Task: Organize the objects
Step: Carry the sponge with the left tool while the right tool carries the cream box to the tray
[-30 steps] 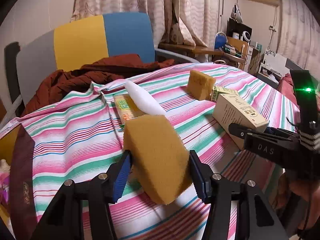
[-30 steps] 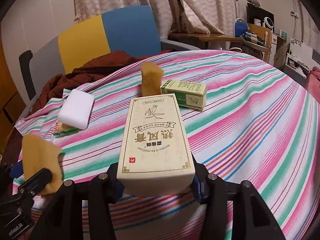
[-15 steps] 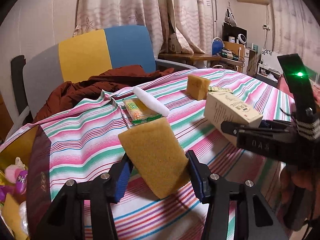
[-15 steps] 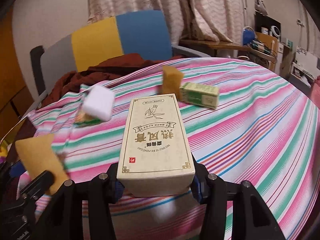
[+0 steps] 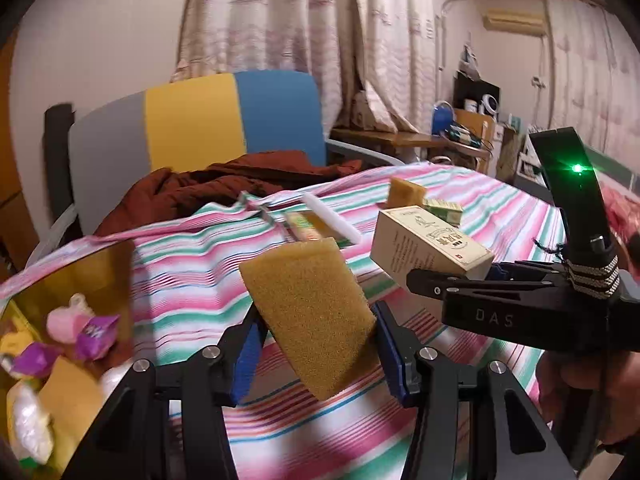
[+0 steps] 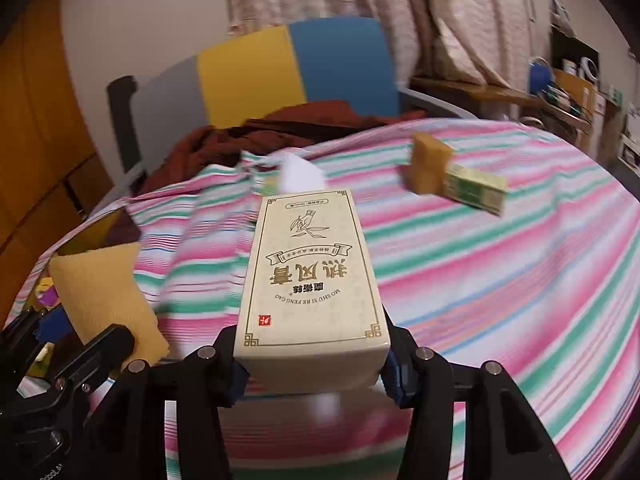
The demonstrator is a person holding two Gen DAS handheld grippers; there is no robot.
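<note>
My left gripper (image 5: 320,344) is shut on a yellow sponge (image 5: 308,316) and holds it above the striped tablecloth (image 5: 192,280). My right gripper (image 6: 312,360) is shut on a beige carton with Chinese print (image 6: 312,272), also held above the cloth; the carton also shows in the left wrist view (image 5: 428,244). On the table lie a second yellow sponge (image 6: 430,162), a small green box (image 6: 474,188) beside it, a white sponge (image 5: 332,220) and a flat green-and-orange packet (image 5: 306,230) under it.
A yellow box (image 5: 72,280) at the table's left edge holds wrapped sweets and small items. A grey, yellow and blue chair (image 5: 192,128) with a brown garment (image 5: 224,188) stands behind the table. Shelves and clutter stand at the far right.
Both grippers have lifted and swung left with their loads. The yellow box of sweets has come into view at the left.
</note>
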